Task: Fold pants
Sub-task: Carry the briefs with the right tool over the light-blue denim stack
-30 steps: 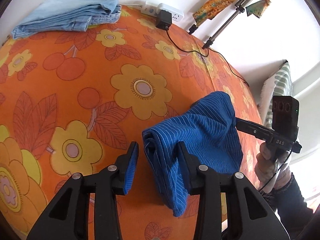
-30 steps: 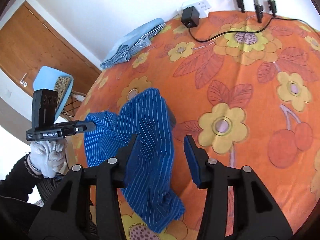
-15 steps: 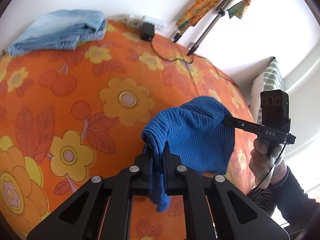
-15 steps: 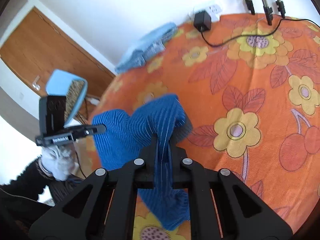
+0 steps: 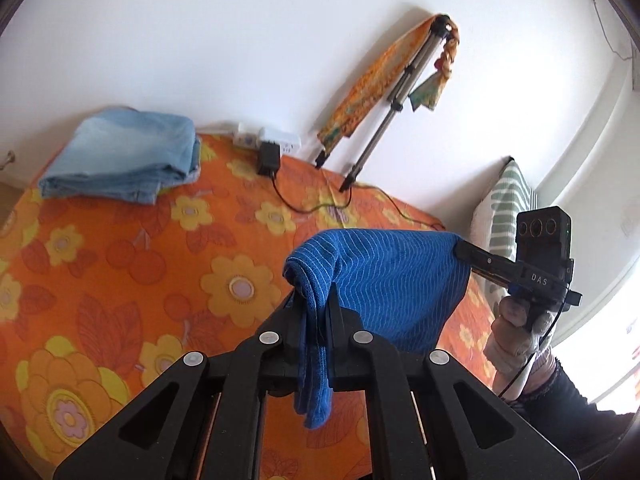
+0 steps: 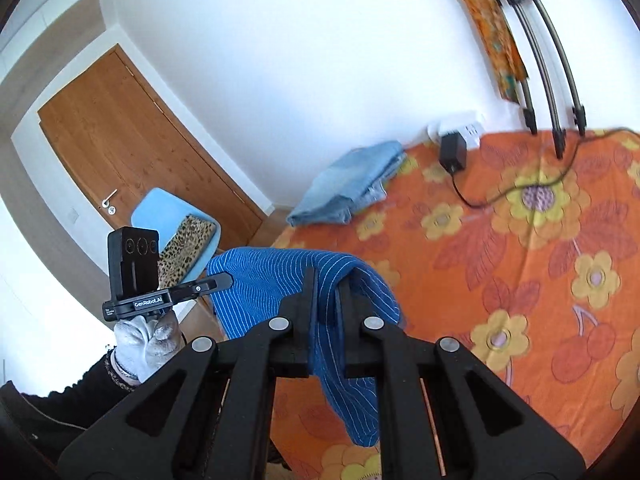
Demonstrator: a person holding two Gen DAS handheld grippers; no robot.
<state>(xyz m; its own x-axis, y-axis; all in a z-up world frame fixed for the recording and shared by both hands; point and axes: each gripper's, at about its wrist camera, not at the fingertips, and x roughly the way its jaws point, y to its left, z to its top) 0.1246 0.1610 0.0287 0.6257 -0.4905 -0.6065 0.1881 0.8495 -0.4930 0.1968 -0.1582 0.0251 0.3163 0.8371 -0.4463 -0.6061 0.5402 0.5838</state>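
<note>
The bed [image 5: 120, 280] carried folded jeans [image 5: 124, 160] at its far corner. The blue pants [image 5: 392, 280] hung bunched above its near edge, unfolded, the folding seemingly just starting. The left tool [image 5: 316, 312] and right tool [image 6: 326, 292] each pinched a top end

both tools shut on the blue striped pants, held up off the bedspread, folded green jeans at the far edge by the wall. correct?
One error: the folded jeans are light blue, not green; the left wrist view shows it. The rest holds: the left tool and right tool are both shut on the blue striped pants, held above the orange bedspread.
</note>
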